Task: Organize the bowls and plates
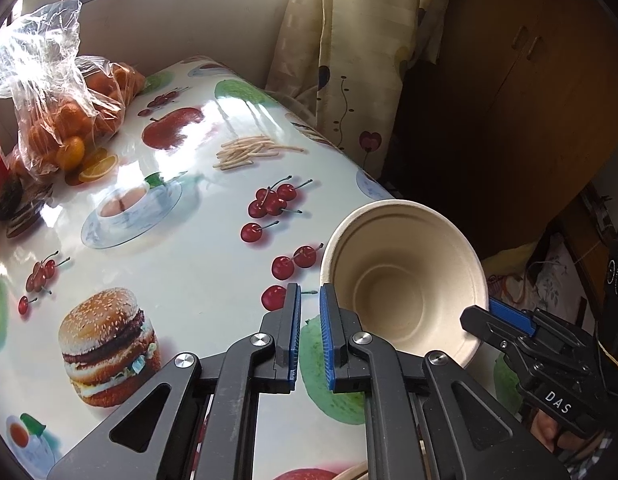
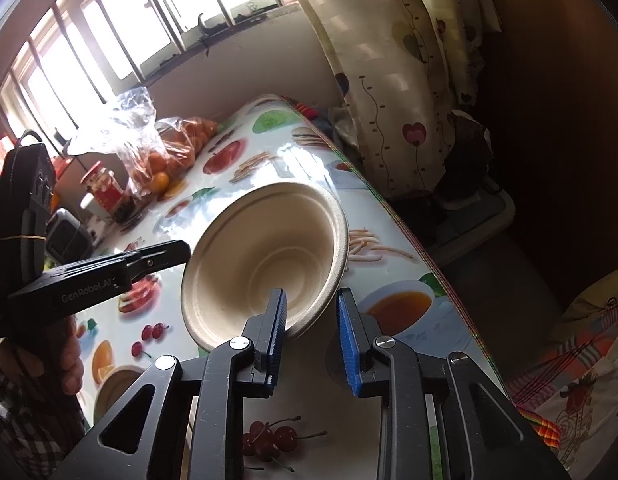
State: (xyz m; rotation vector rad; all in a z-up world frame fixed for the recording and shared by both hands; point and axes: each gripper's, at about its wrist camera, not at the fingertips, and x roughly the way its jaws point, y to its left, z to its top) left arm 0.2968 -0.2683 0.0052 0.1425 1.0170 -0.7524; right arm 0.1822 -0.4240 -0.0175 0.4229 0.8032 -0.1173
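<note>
The counter (image 1: 197, 288), under a glossy cloth printed with burgers, cherries and fries, fills the scene, with a clear plastic bag of oranges (image 1: 69, 120) at its far left. A beige paper bowl (image 1: 405, 280) is lifted and tilted over the counter's near right edge, mouth toward the cameras. The right hand-held gripper (image 2: 312, 332) grips the bowl's near rim between its blue pads. The left hand-held gripper (image 1: 309, 332) is nearly closed, nothing between its pads, just left of the bowl.
</note>
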